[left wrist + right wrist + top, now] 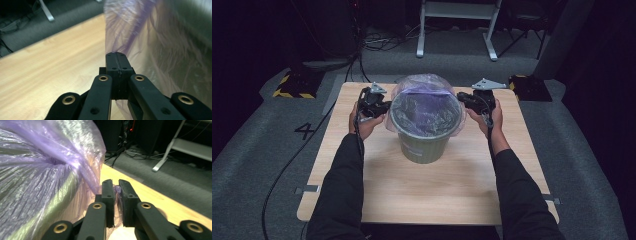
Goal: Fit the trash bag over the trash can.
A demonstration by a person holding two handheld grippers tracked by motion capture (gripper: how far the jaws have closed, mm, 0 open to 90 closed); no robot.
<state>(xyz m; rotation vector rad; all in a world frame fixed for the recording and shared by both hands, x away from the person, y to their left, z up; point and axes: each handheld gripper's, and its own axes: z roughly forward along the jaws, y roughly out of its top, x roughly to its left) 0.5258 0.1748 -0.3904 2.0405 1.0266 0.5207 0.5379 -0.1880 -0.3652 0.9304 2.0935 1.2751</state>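
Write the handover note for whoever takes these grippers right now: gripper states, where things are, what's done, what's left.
Left gripper: jaws shut at the left side of the bin, at the edge of the purple bag; whether film is pinched between them is hard to tell.
Right gripper: jaws nearly shut, with a fold of the bag's film pinched between them on the right side.
Green bin: upright at the middle of the wooden table.
Done: the bag sits inside the bin, its mouth open and draped over most of the rim.
Left: probably pull the film down evenly on both sides, then release.
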